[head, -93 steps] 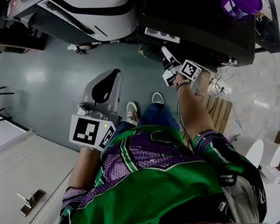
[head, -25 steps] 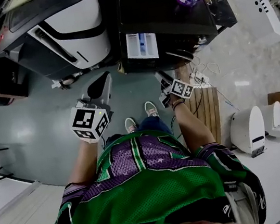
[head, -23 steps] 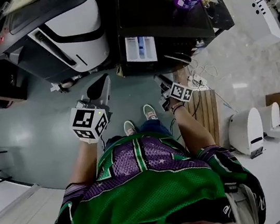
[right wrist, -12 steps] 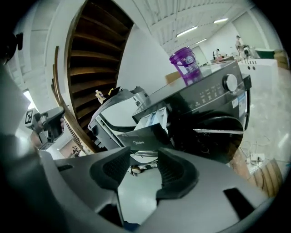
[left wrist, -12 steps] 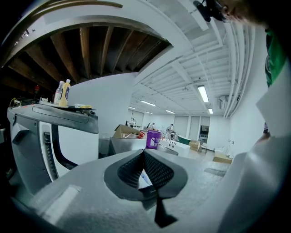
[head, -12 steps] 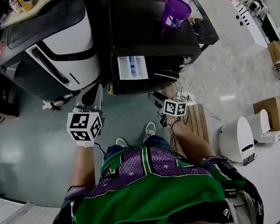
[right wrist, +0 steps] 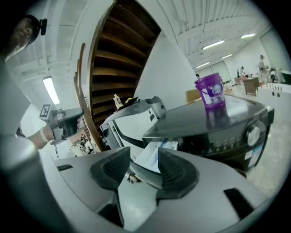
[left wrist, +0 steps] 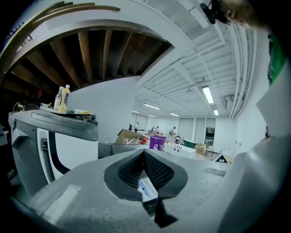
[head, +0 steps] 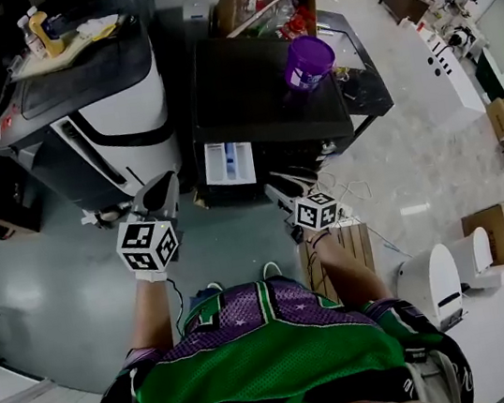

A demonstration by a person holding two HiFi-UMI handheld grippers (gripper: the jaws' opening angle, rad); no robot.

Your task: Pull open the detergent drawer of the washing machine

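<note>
Backed off since the pull, the right gripper point(head: 276, 194) hangs near the pulled-out detergent drawer point(head: 229, 163) (white, blue insert) of the washing machine point(head: 255, 100), jaws spread and empty; the left gripper point(head: 158, 194) has its jaws pressed together.

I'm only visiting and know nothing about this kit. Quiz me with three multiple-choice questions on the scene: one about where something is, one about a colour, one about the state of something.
1. Where is the purple cup relative to the dark washing machine?
A) under it
B) on top of it
C) leaning against its front

2. What colour is the bottle on the white machine?
A) yellow
B) blue
C) red

3. How is the detergent drawer?
A) shut flush
B) taken out altogether
C) pulled out

Answers:
1 B: the cup stands on the machine's flat dark top.
2 A: the bottle shows yellow in the head and left gripper views.
3 C: the drawer juts from the front, with its compartments showing.
</note>
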